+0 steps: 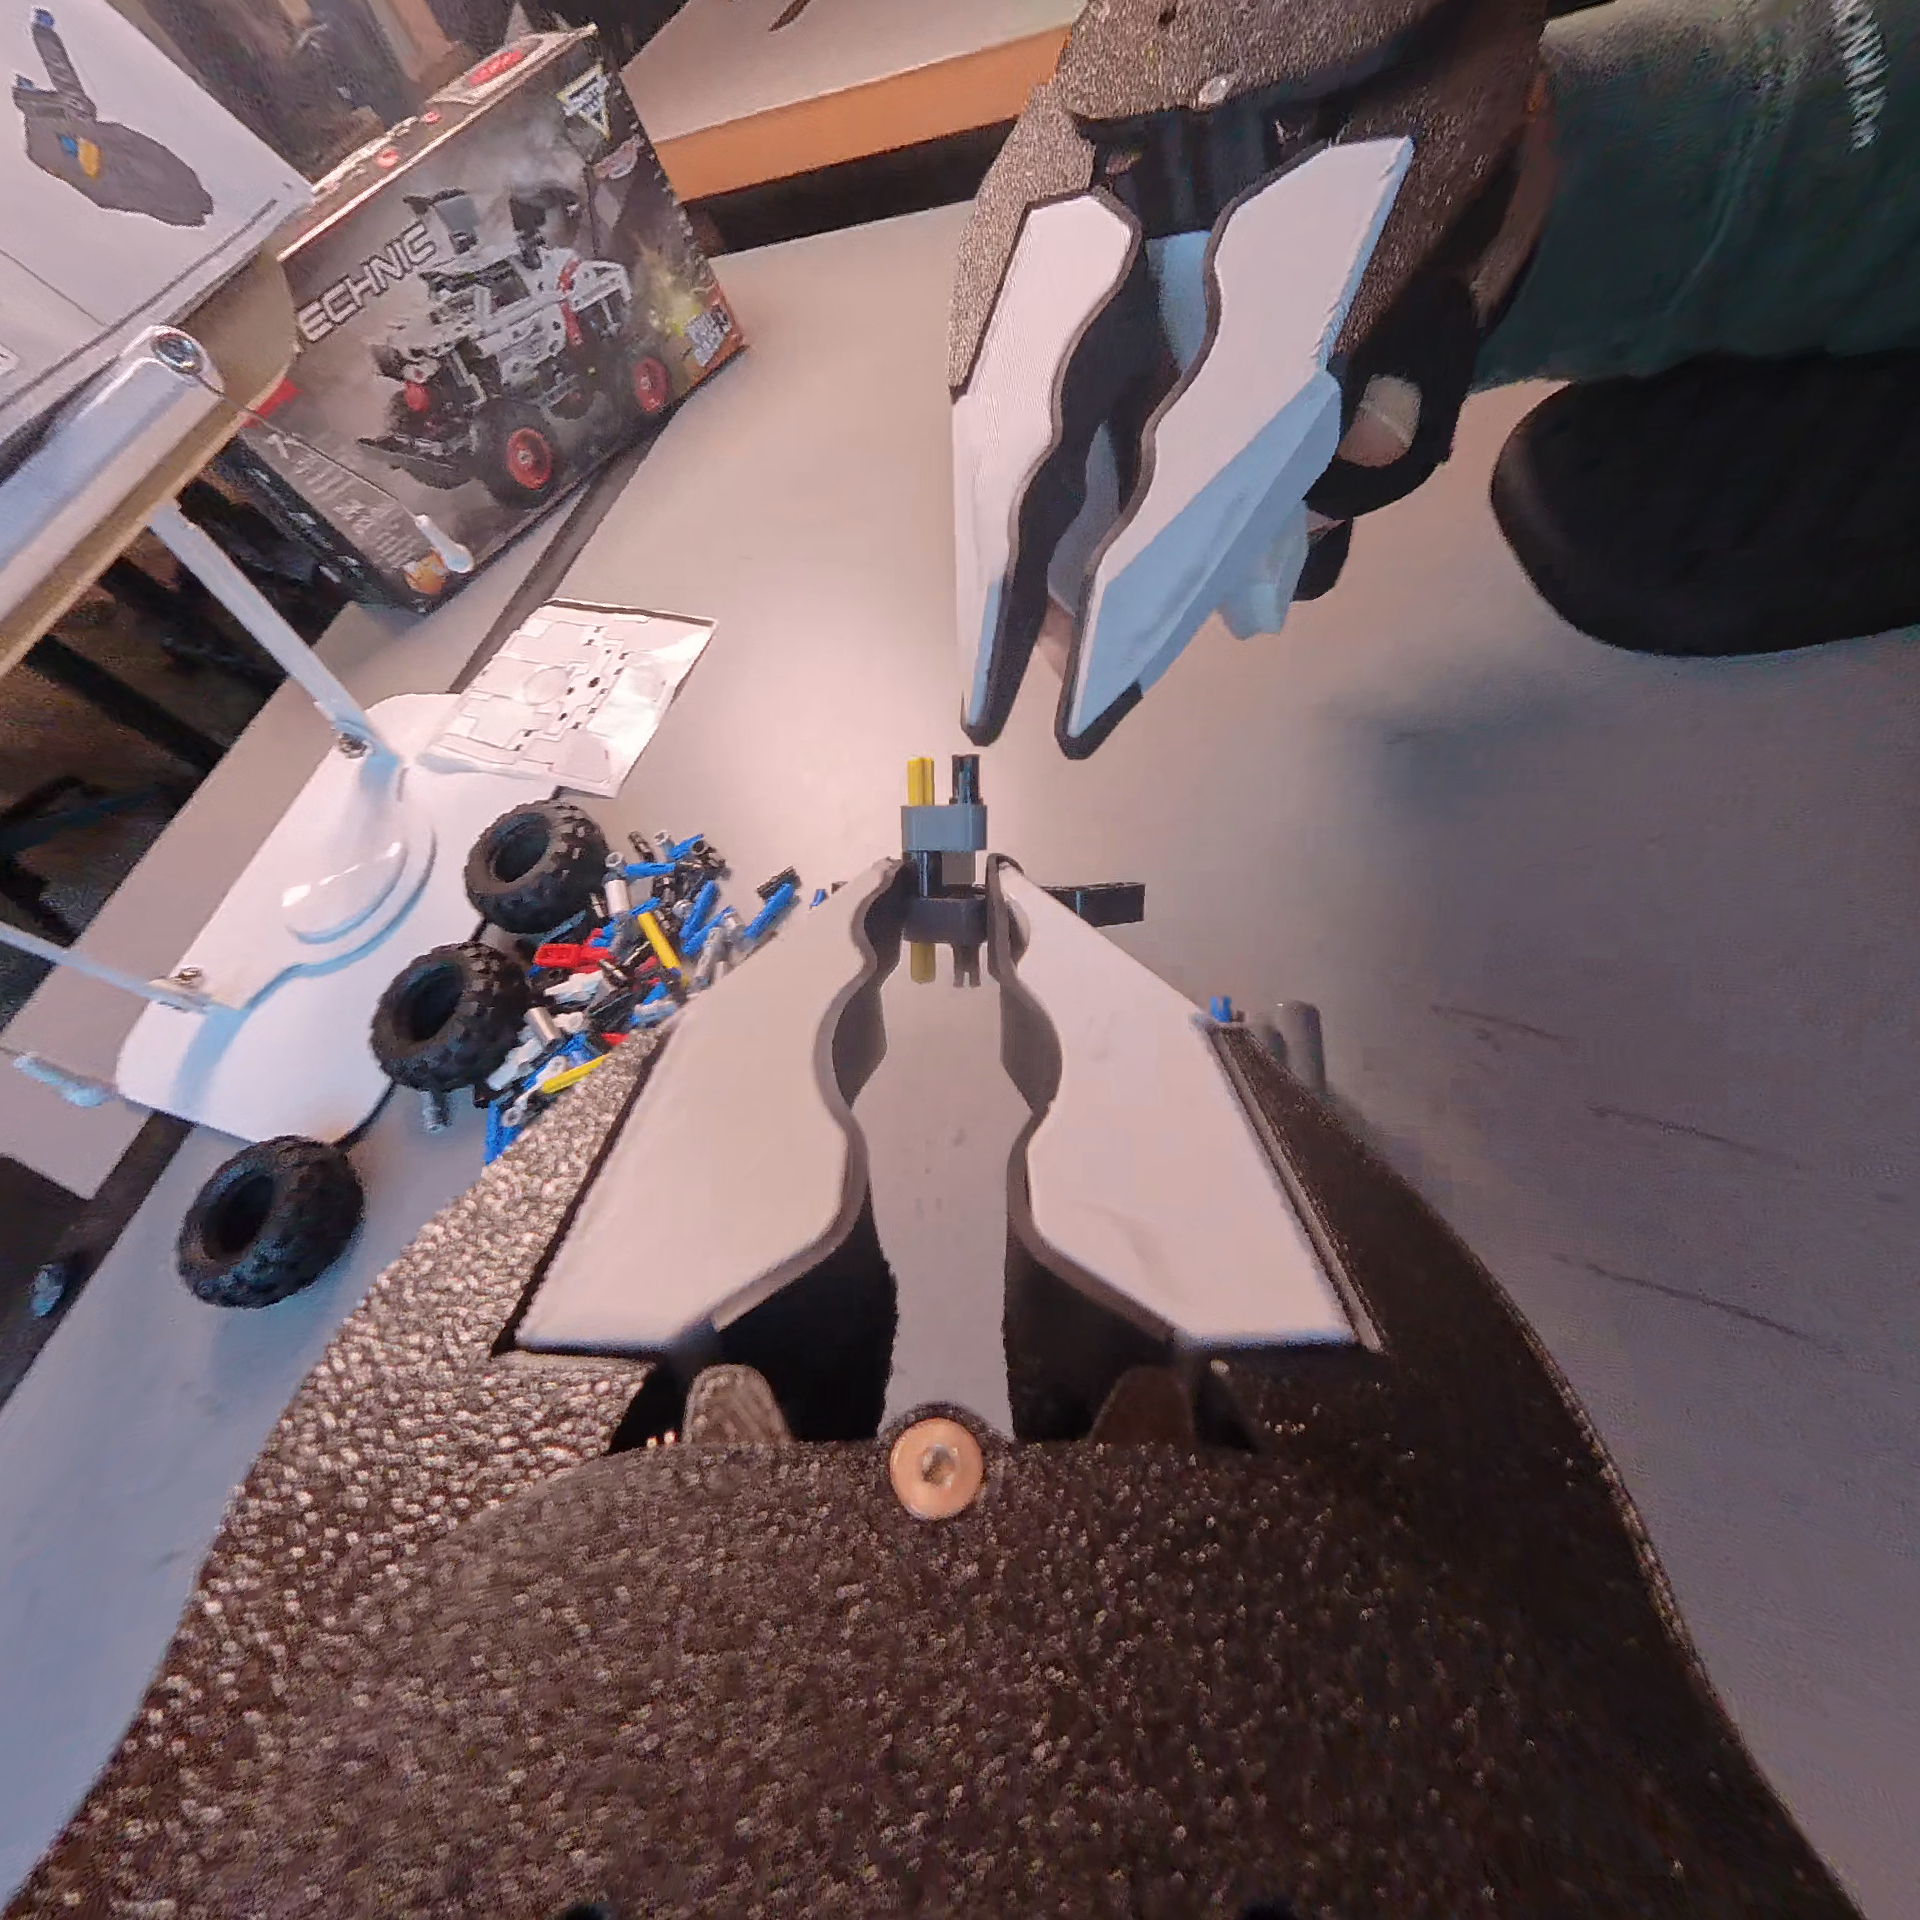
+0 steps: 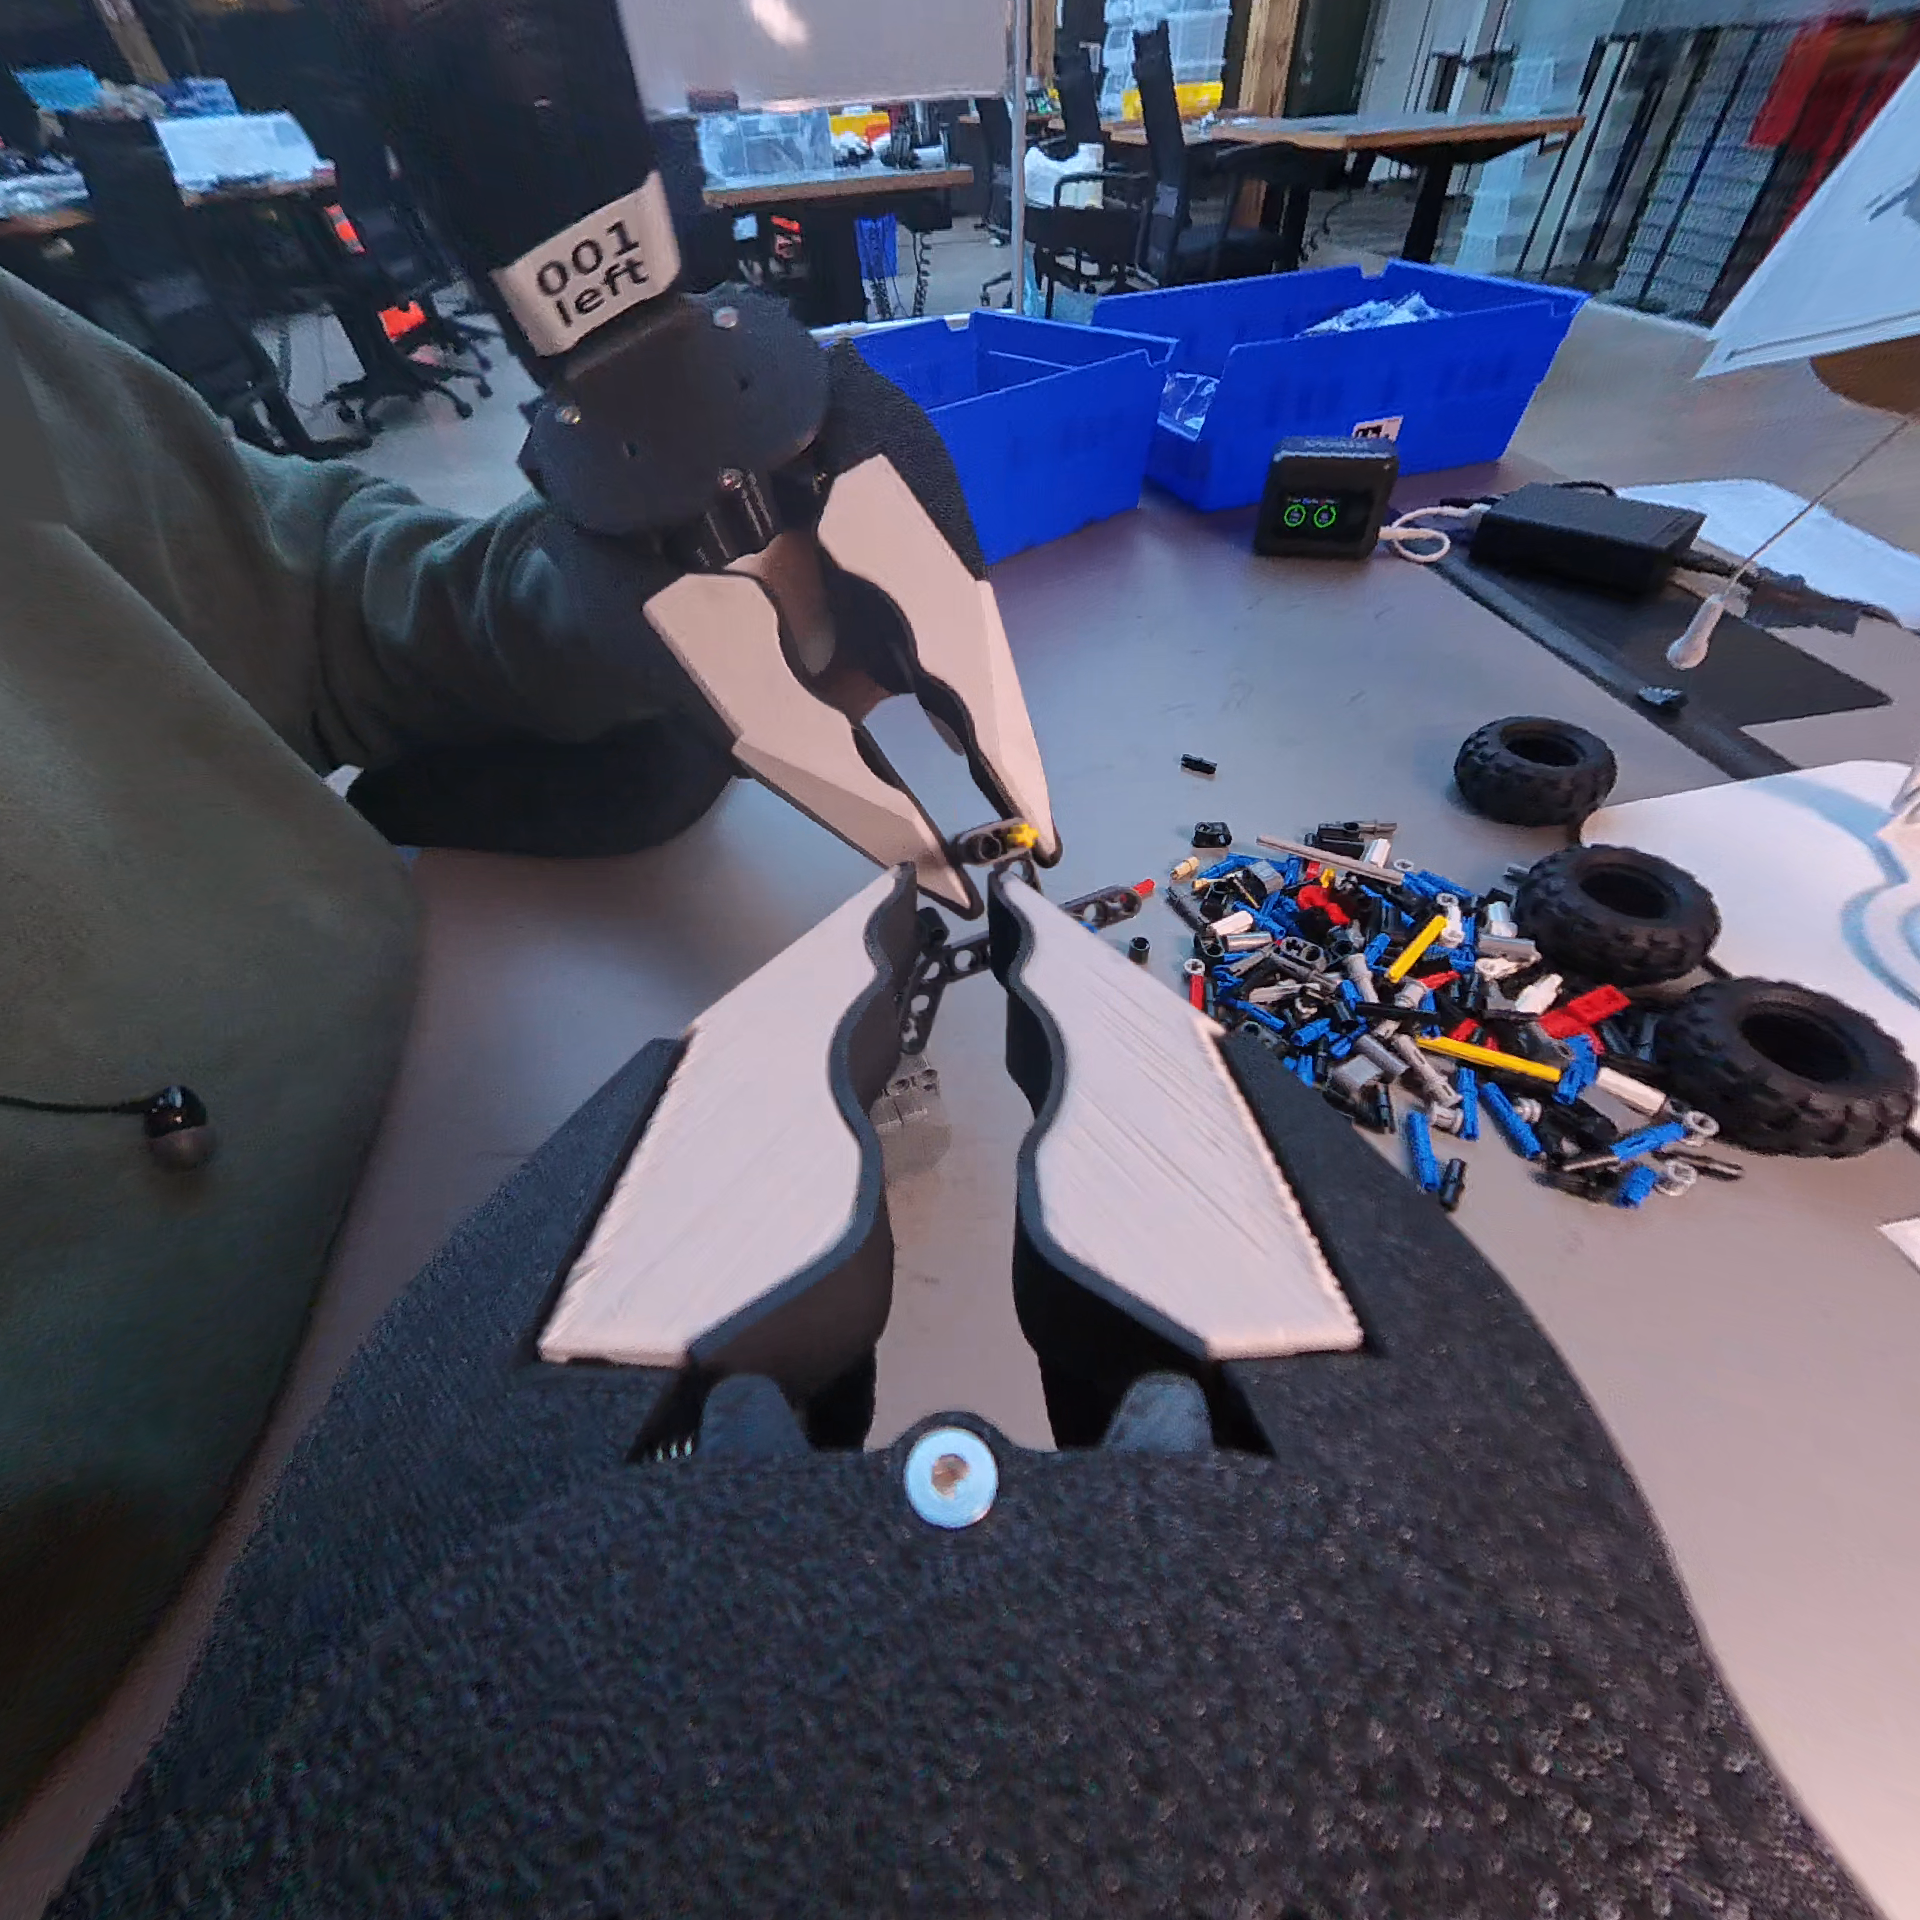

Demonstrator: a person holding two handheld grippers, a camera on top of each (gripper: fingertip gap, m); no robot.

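While your left gripper (image 1: pixel 940 914) stays out of it, clamped on the small brick sub-assy (image 1: pixel 943 831), yellow axle (image 1: pixel 920 779) upright, your right gripper (image 1: pixel 1023 732) hangs just above-right, fingers slightly apart, empty. Parts pile (image 1: pixel 634 966) lies left.

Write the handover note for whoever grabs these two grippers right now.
Left gripper: shut on a small assembly, a grey block with a yellow axle and a black pin through it.
Right gripper: narrowly open, empty, tips just above that assembly.
On the table: a pile of loose parts, three tyres beside it, a black beam near the left gripper.
Joined so far: only that assembly.
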